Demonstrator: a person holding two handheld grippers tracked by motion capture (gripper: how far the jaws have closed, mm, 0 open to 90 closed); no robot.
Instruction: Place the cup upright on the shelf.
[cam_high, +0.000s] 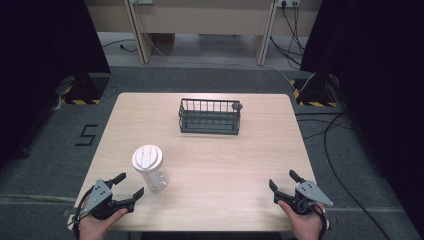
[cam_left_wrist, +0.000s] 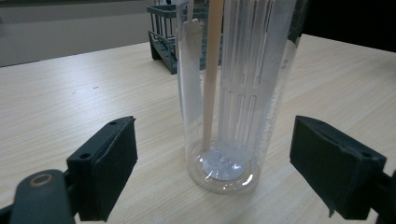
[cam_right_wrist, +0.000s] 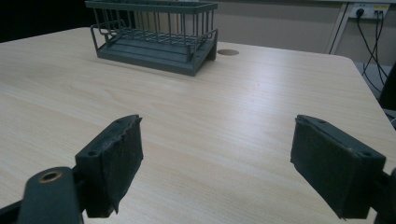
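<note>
- The clear plastic tumbler (cam_high: 149, 168) stands upright on the tabletop (cam_high: 215, 160), its long axis vertical, capped with a white lid (cam_high: 147, 157). It sits in the near left part of the tabletop, just ahead of the left gripper (cam_high: 130, 185) and slightly to that gripper's right.
- The left gripper is spread wide and holds nothing. In the left gripper view the tumbler (cam_left_wrist: 233, 93) stands squarely between the two black jaws, a little beyond their tips, with clear gaps on both sides.
- Judged from this, the coming move turns on that alignment: a short forward push would bring the jaws to either side of the tumbler's lower wall, and closing across its width should grip it. A squeeze low on a tall, light vessel might tip it.
- The right gripper (cam_high: 282, 182) is also spread apart and empty, resting at the near right edge, well apart from the tumbler. The left hand (cam_high: 100, 222) is plainly the nearer one.
- The dark wire basket (cam_high: 210, 116) stands at the far middle of the tabletop, well beyond both grippers.
- The left gripper view shows a straw (cam_left_wrist: 211, 74) and a ribbed insert inside the tumbler, which the high view is too small to resolve.
- The right gripper view looks across bare tabletop to the wire basket (cam_right_wrist: 156, 35) and a round hole (cam_right_wrist: 228, 52) in the tabletop beside it.
</note>
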